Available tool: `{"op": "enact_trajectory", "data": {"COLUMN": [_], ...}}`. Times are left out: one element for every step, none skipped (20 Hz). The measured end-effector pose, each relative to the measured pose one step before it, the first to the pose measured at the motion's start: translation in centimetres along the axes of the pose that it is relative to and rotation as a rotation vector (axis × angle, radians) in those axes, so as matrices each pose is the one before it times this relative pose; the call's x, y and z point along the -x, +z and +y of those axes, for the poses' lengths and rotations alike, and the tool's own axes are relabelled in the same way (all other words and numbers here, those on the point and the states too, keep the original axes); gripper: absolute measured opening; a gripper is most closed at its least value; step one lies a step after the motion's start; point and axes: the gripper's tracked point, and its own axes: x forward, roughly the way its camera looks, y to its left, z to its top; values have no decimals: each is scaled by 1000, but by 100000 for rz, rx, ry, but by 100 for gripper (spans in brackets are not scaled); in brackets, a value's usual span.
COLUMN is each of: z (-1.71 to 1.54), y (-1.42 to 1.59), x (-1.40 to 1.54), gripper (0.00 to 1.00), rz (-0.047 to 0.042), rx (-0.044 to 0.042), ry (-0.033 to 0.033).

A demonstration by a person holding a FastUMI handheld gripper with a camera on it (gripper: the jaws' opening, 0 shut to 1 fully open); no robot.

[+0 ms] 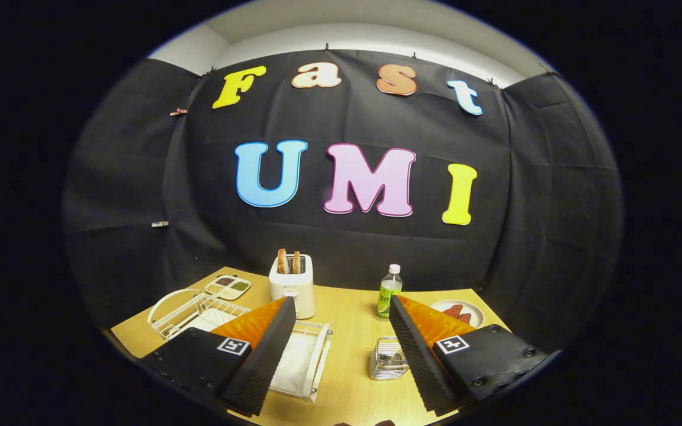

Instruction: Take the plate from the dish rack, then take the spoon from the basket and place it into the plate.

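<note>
gripper (338,307): held high above the wooden table (347,355), fingers spread wide, nothing held | dish rack (311,349): white wire, under the left finger, plate (166,305) seen upright at its far end | basket (387,358): right of rack, just inside the right finger, contents unclear | toaster (292,284): beyond rack.
</note>
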Motion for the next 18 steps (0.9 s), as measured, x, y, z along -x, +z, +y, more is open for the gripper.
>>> {"op": "enact_trajectory", "data": {"z": [746,615,651,748,728,629,815,883,705,545,425,432,224,192,77,110,-80,-127], "y": [76,-121,-126,7,72,-224,-416,-458,-457,-545,-641,-853,-1127,-1226,-1076,-1083,-847,-692], "x": [-830,-828,-709,-747,-797,-860,-926,-870,-945,-751,-981,-935,-964,-911,-966,-922,-790,-827], "gripper": [98,98,98,98,98,98,98,98,98,98,98,98,98,98,98,98,98,98], "rz": [743,1383,1703,1094,1077,1521,1784,2466,1955,2020,2698,3213,4226,4423,4185,4861,4614,3867], "rx": [891,857,392,132,159,69,-264,-436,-575,-457,-543,-599,-1217,-1775,-1602,-1823,-1615,-1700], "ry": [1537,1470,956,1391,1023,1047,1478,1635,1129,648,195,175,-127,-30,-213,-332,-924,-876]}}
